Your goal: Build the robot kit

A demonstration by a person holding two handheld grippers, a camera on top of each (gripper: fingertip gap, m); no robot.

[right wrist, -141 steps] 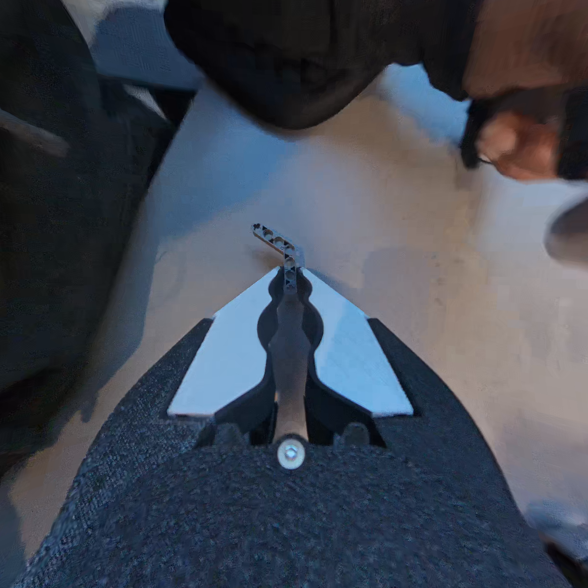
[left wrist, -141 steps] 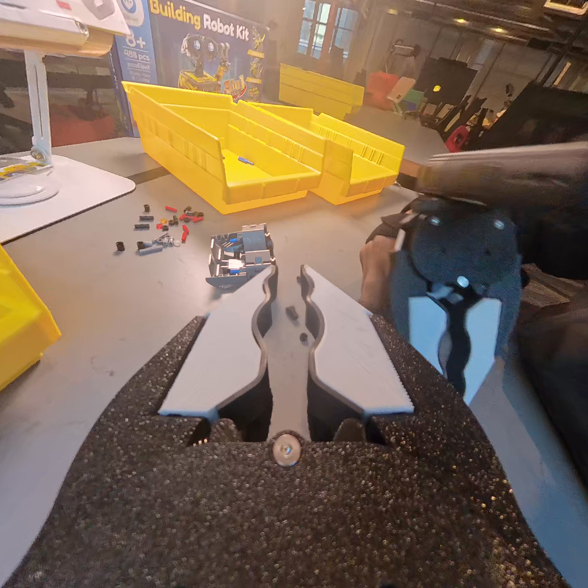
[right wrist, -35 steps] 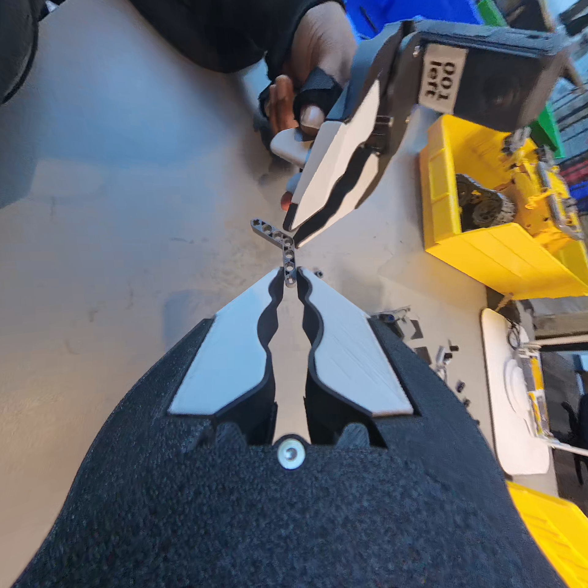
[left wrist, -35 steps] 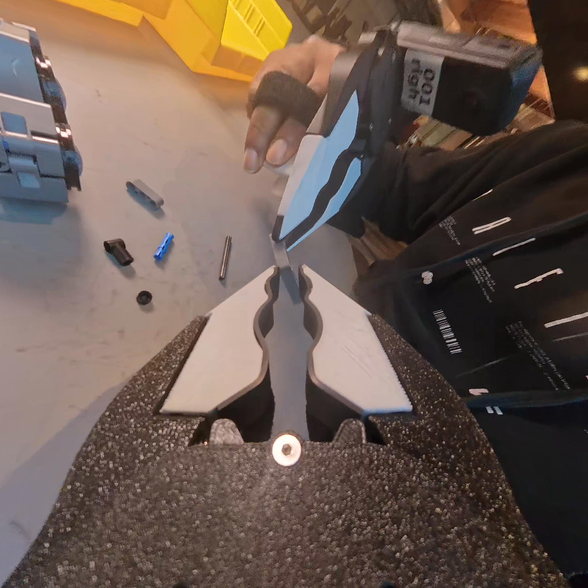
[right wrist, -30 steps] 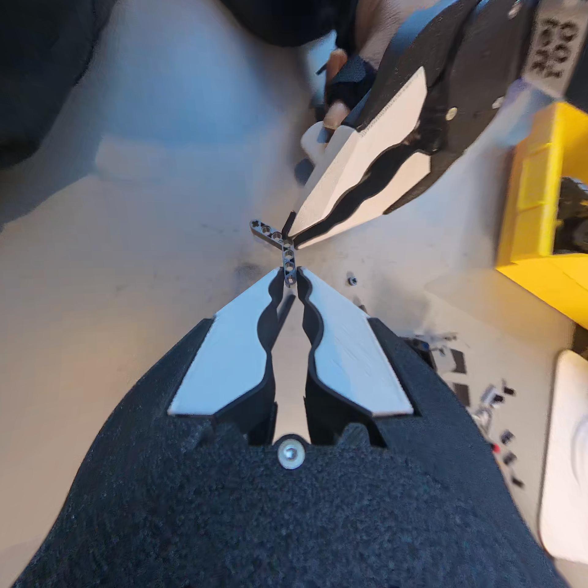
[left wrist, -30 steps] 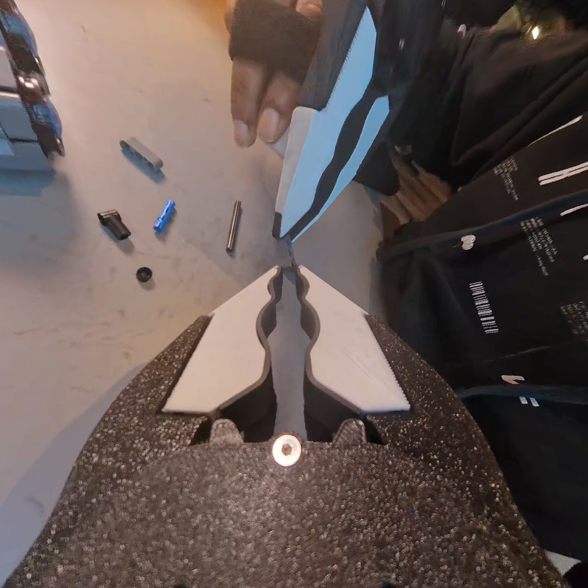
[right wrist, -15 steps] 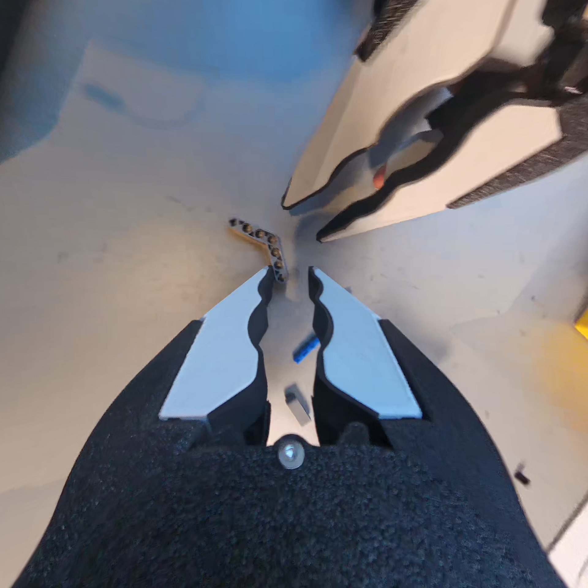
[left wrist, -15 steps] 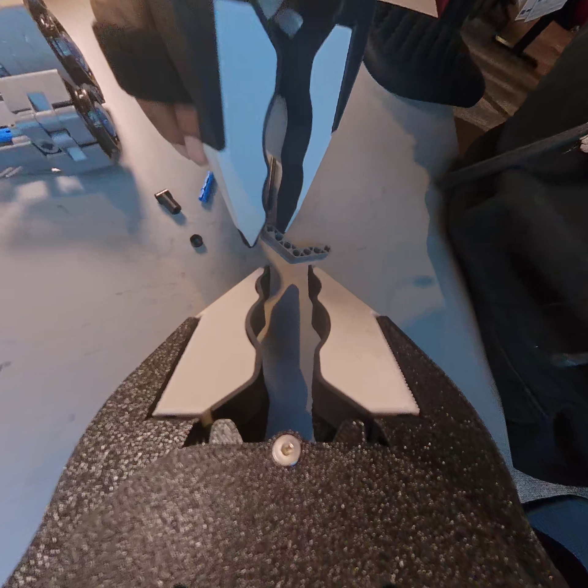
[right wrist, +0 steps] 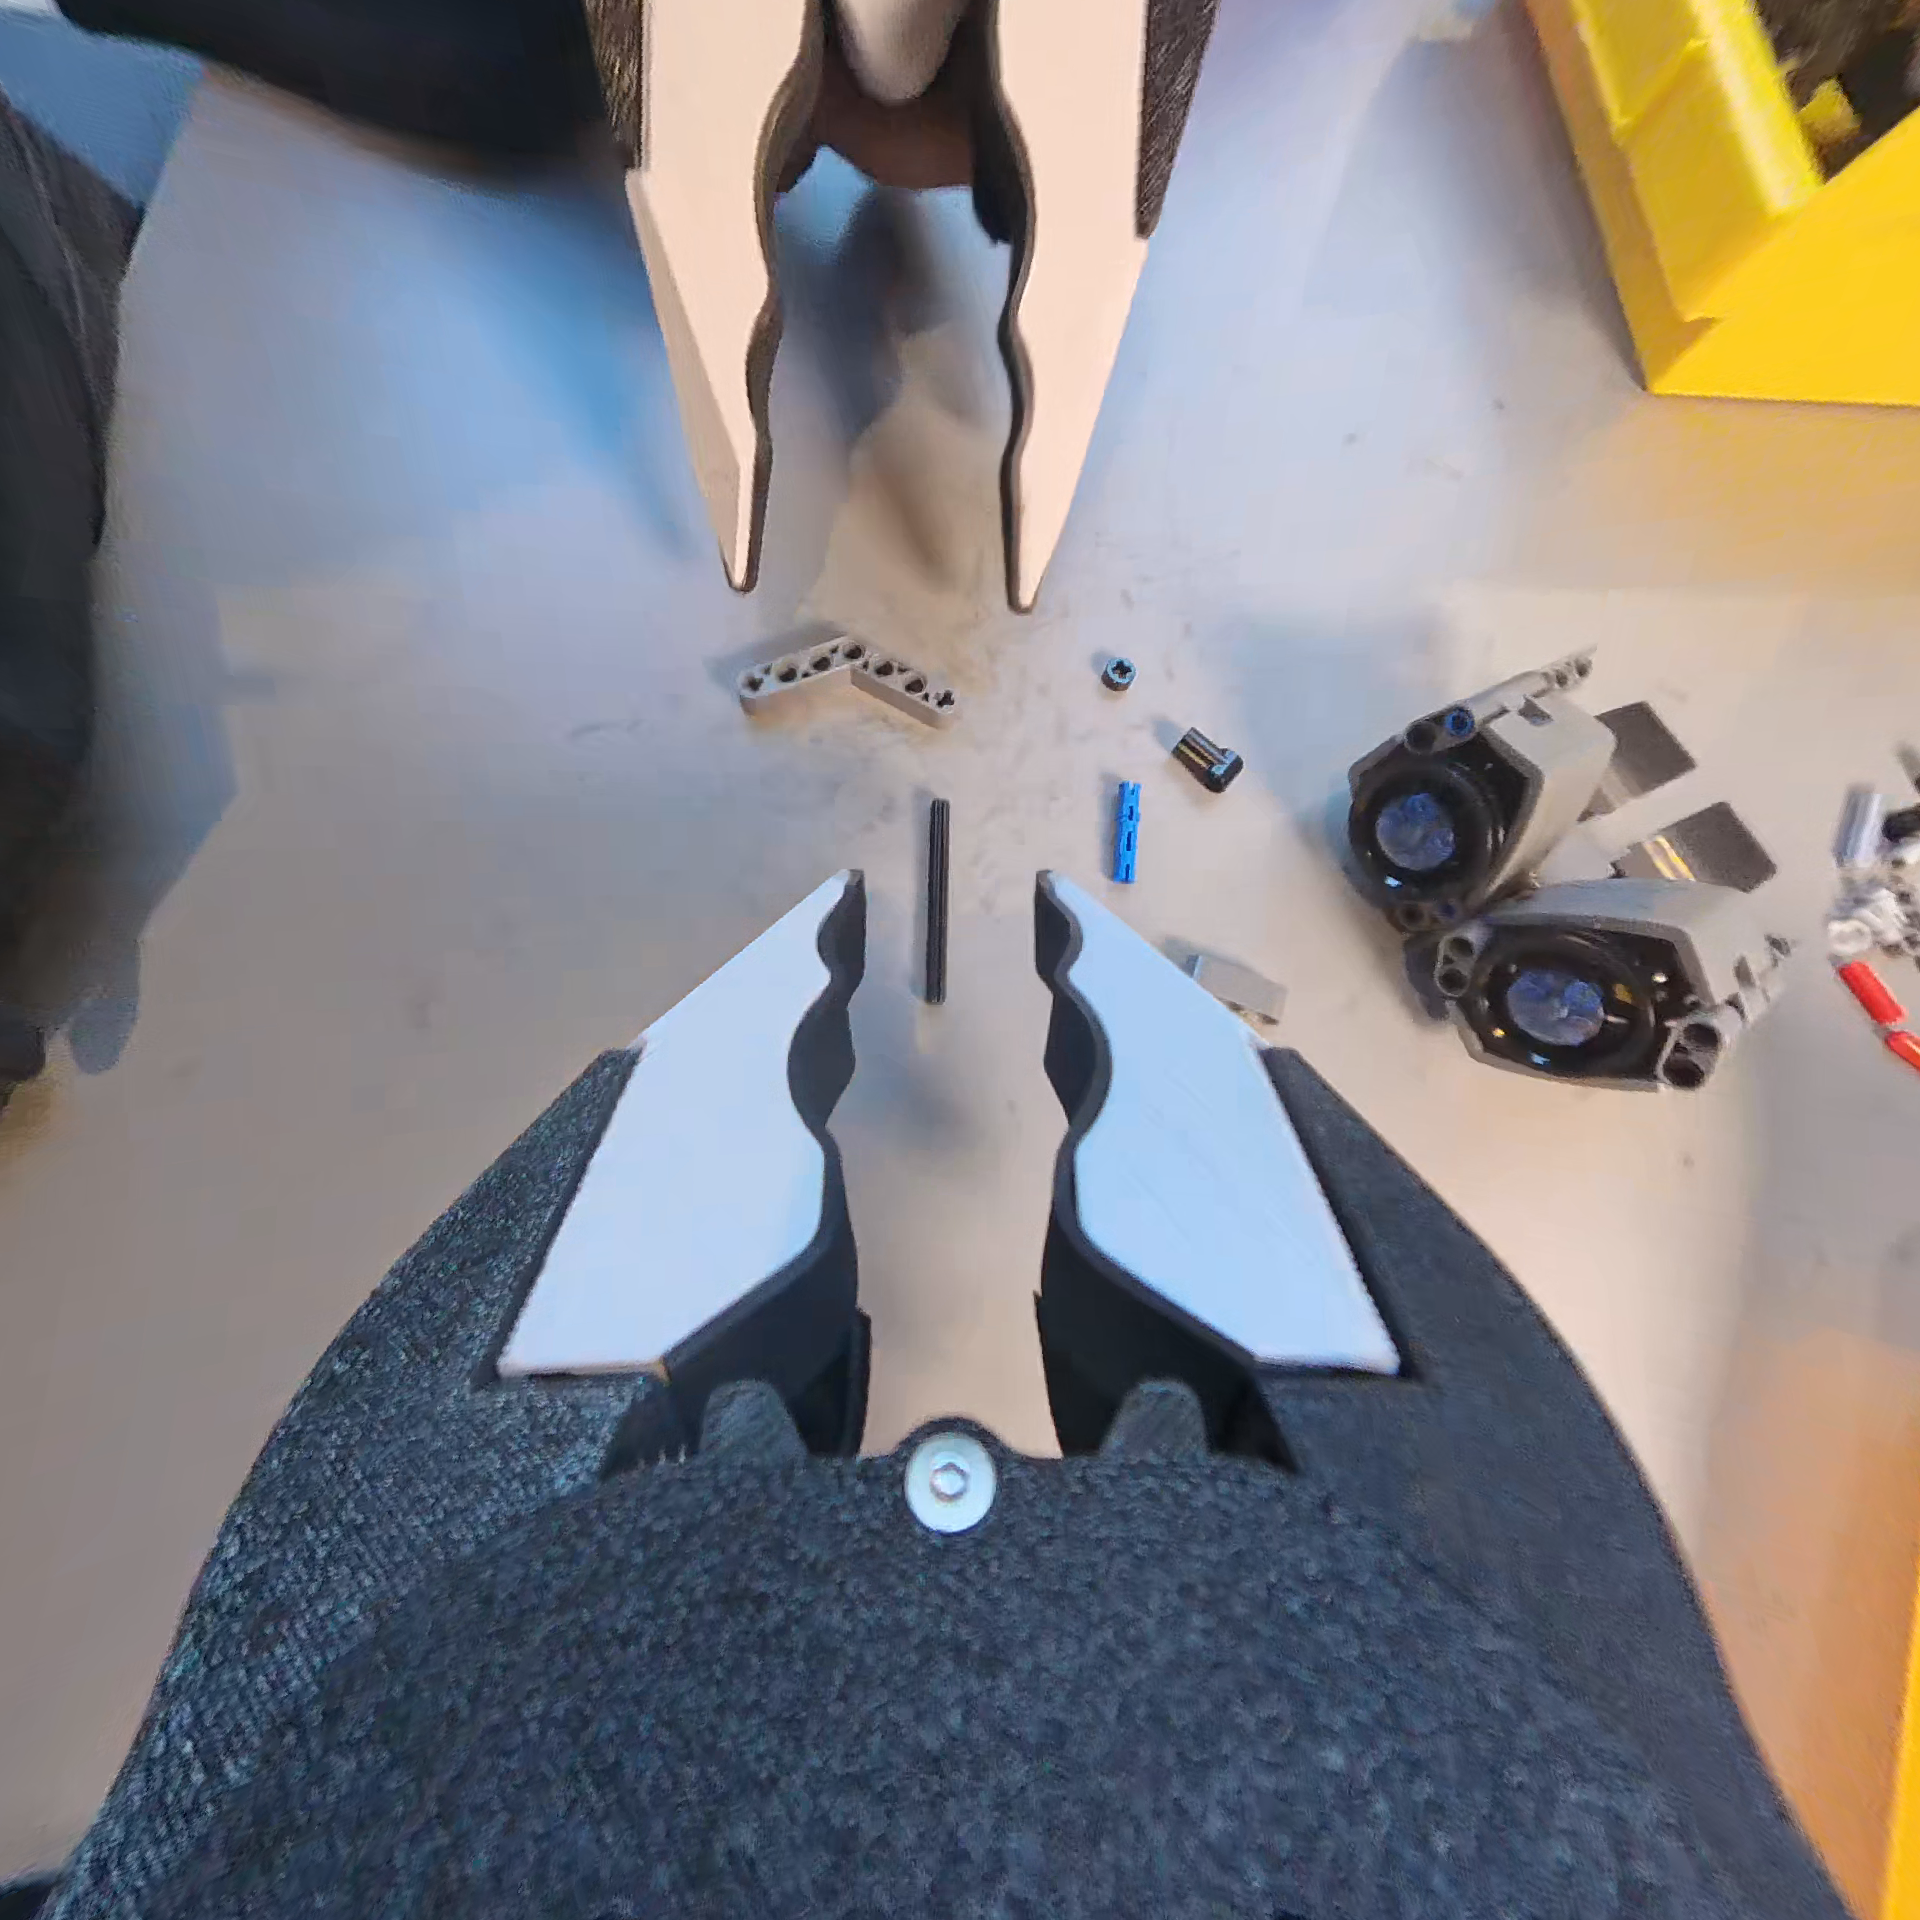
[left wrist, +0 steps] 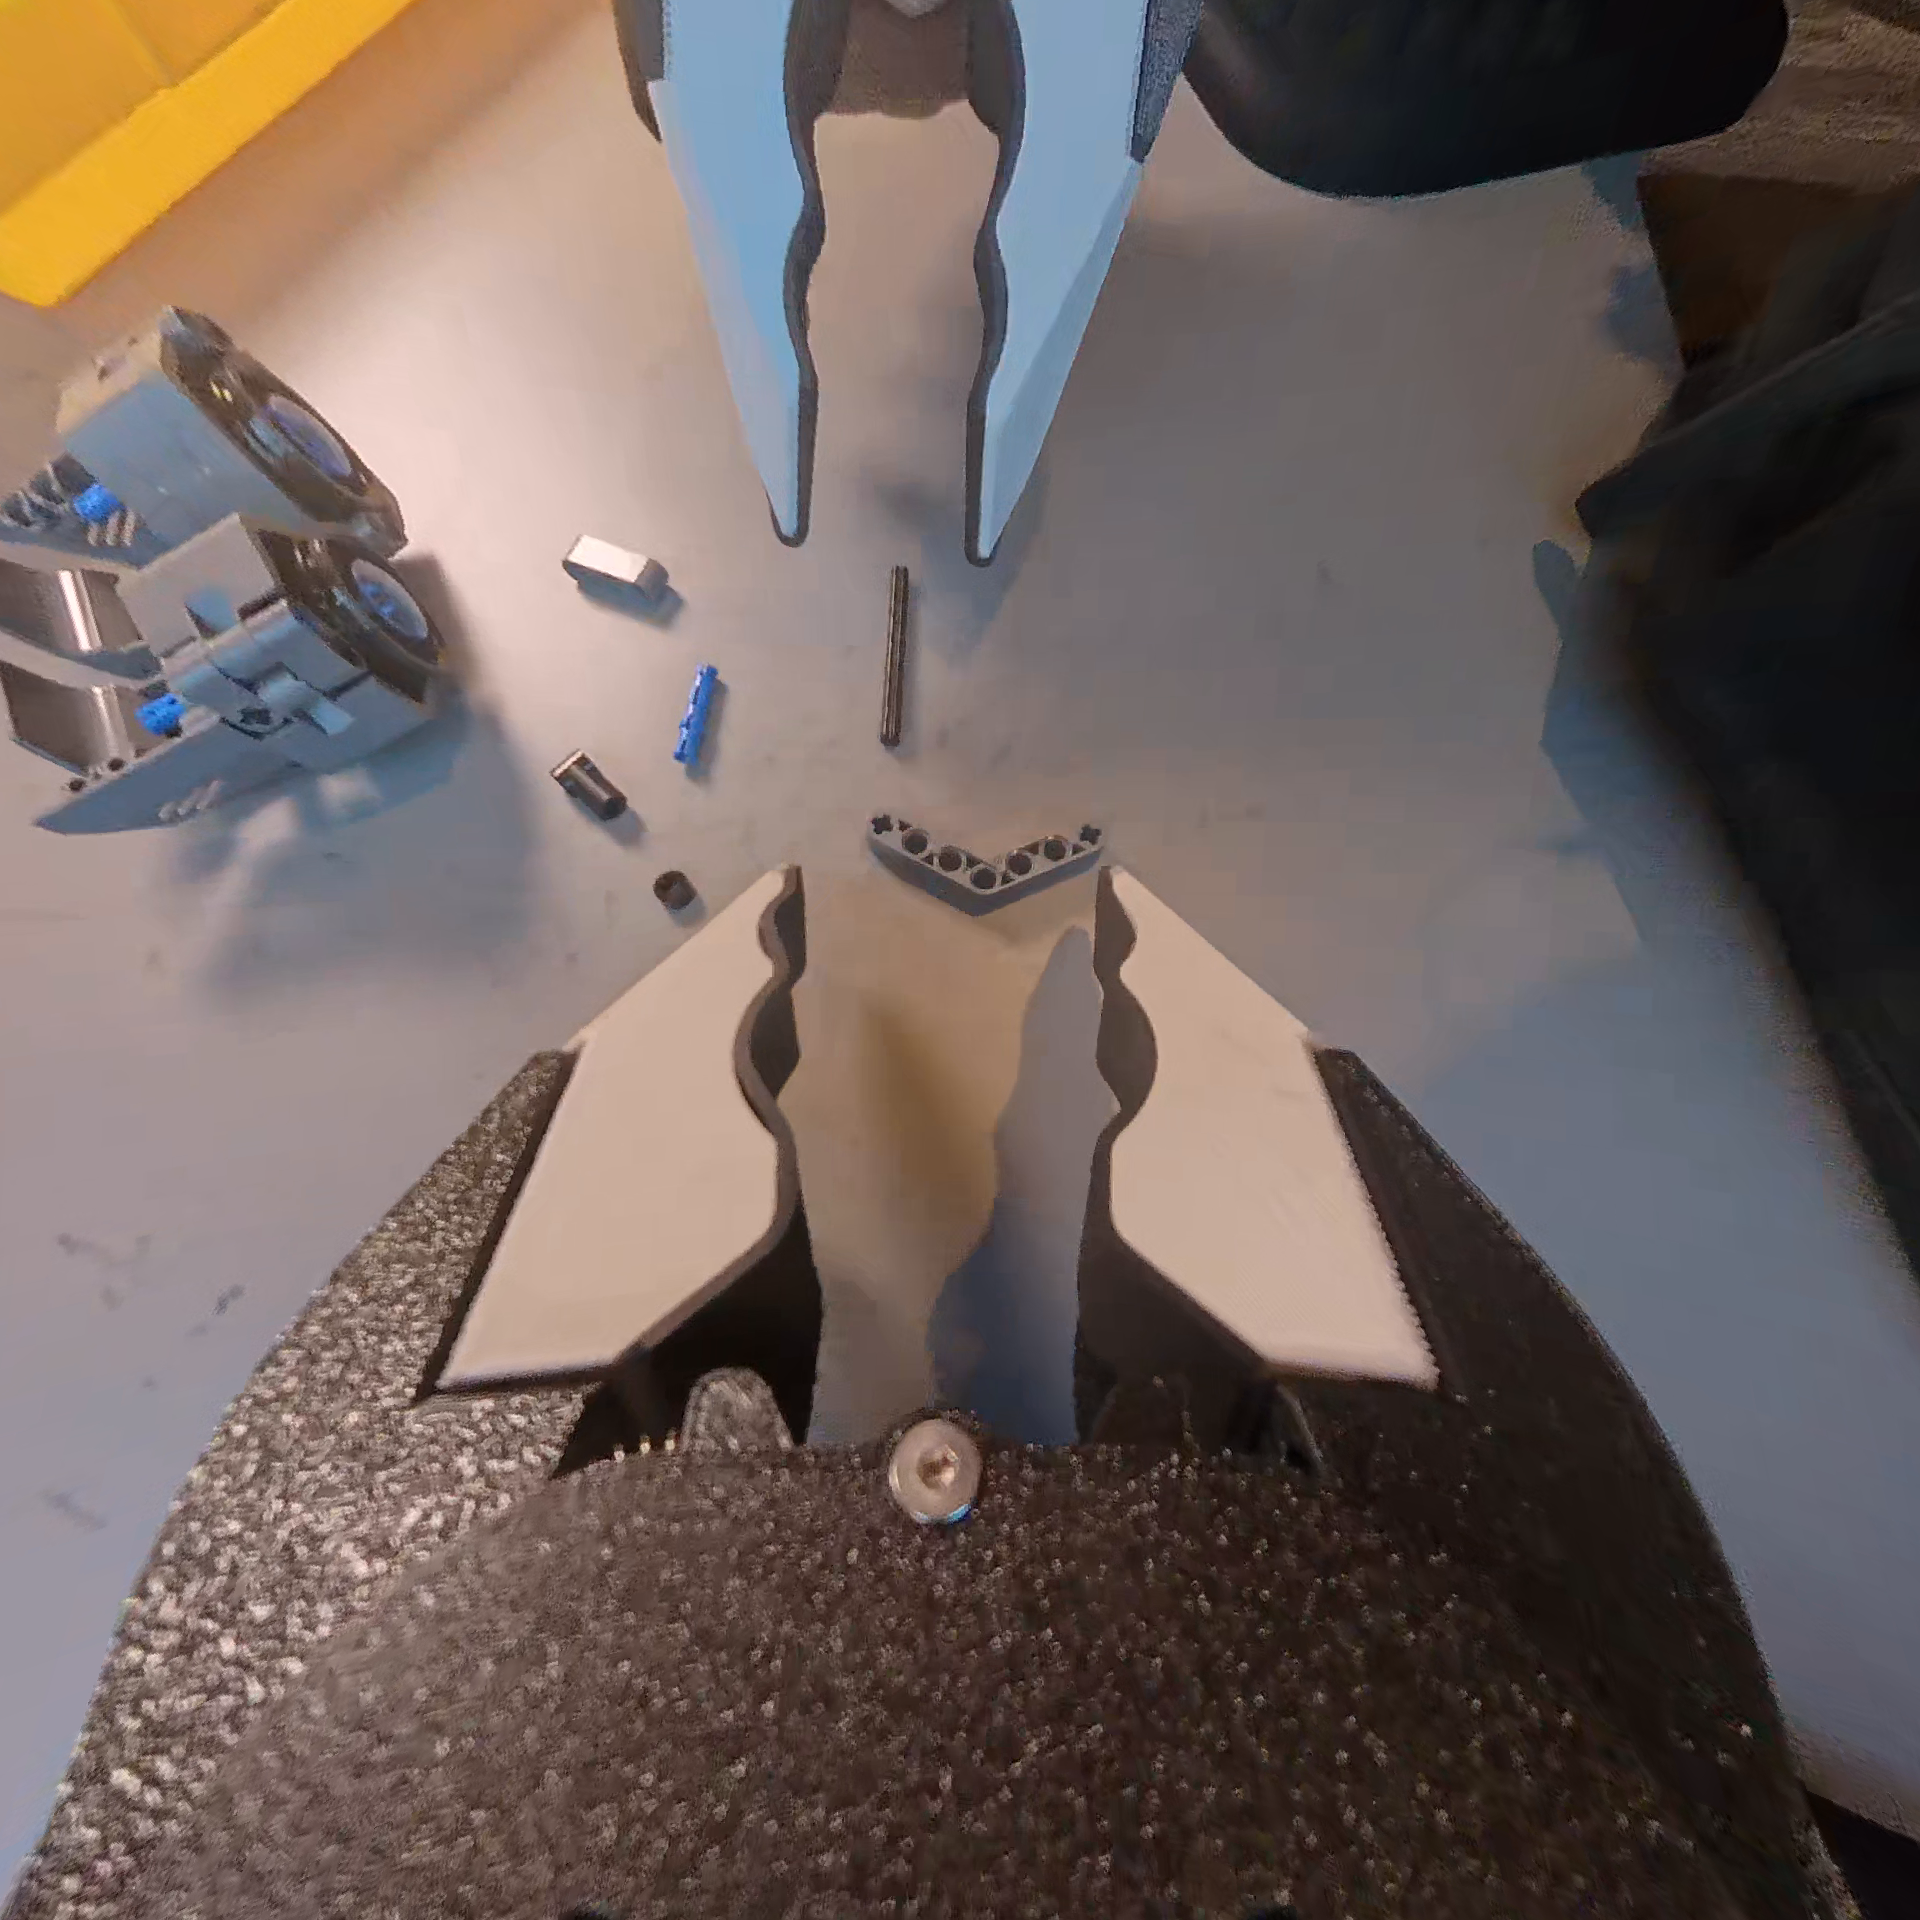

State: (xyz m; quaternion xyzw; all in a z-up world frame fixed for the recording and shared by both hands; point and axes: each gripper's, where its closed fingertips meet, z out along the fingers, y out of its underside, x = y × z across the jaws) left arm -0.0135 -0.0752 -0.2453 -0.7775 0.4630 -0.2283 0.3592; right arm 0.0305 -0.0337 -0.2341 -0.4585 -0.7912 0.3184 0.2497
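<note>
1. The left gripper (left wrist: 945, 883) is seen with its jaws spread apart and empty. The bent grey beam (left wrist: 985, 855) lies flat on the table (left wrist: 1299, 675) just beyond its fingertips, between them and a little right of centre.
2. The beam's elbow points toward the left gripper, and its two arms spread left and right across the gap between the jaws.
3. The right gripper (right wrist: 948, 883) is likewise held apart and empty, facing the left one from the far side. A thin black axle (right wrist: 937, 899) lies between its fingertips, its long axis running along the fingers.
4. In the right wrist view the beam (right wrist: 847, 681) is seen farther off, beyond the axle, just short of the left gripper's tips (right wrist: 883, 597).
5. A blue pin (right wrist: 1126, 831), a black connector (right wrist: 1207, 758) and a grey motor assembly (right wrist: 1527, 883) lie apart to that view's right.
</note>
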